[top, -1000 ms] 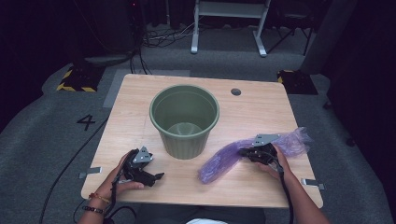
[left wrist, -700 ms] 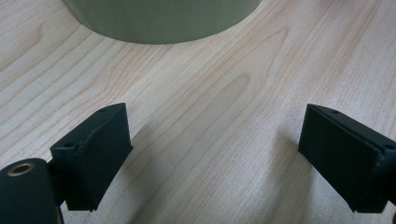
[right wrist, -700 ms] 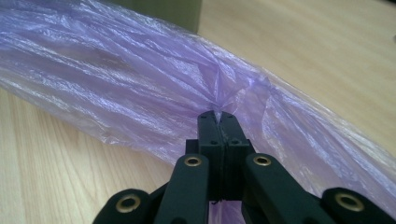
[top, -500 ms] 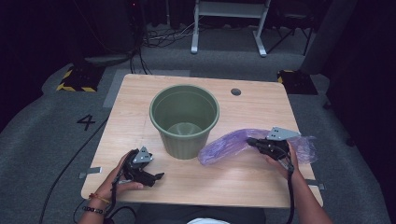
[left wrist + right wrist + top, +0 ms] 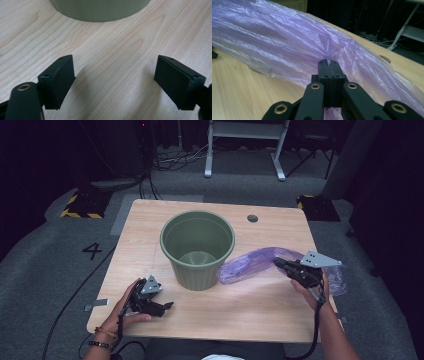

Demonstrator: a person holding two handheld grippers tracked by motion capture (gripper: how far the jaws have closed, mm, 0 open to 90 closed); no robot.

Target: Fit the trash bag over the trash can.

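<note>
A green plastic bin (image 5: 197, 247) stands upright in the middle of the wooden table (image 5: 250, 315); its base also appears in the left gripper view (image 5: 100, 10). A thin purple plastic bag (image 5: 250, 262) hangs stretched to the right of the bin, one end near the bin's side. My right gripper (image 5: 278, 263) is shut on a gathered fold of that bag (image 5: 274, 42), jaws pinched together (image 5: 329, 62). My left gripper (image 5: 167, 306) rests near the front left of the table. It is open over bare wood (image 5: 113, 72); its jaws have just been closing slightly, with nothing between them.
A round cable hole (image 5: 252, 218) sits at the table's back right. Behind the table stand a white metal frame (image 5: 245, 145) and a yellow-black striped block (image 5: 80, 207) on the floor. A "4" (image 5: 93, 251) marks the floor at left.
My right gripper has risen and shifted right with the purple bag, lifting it off the table. The left hand has stayed in place.
</note>
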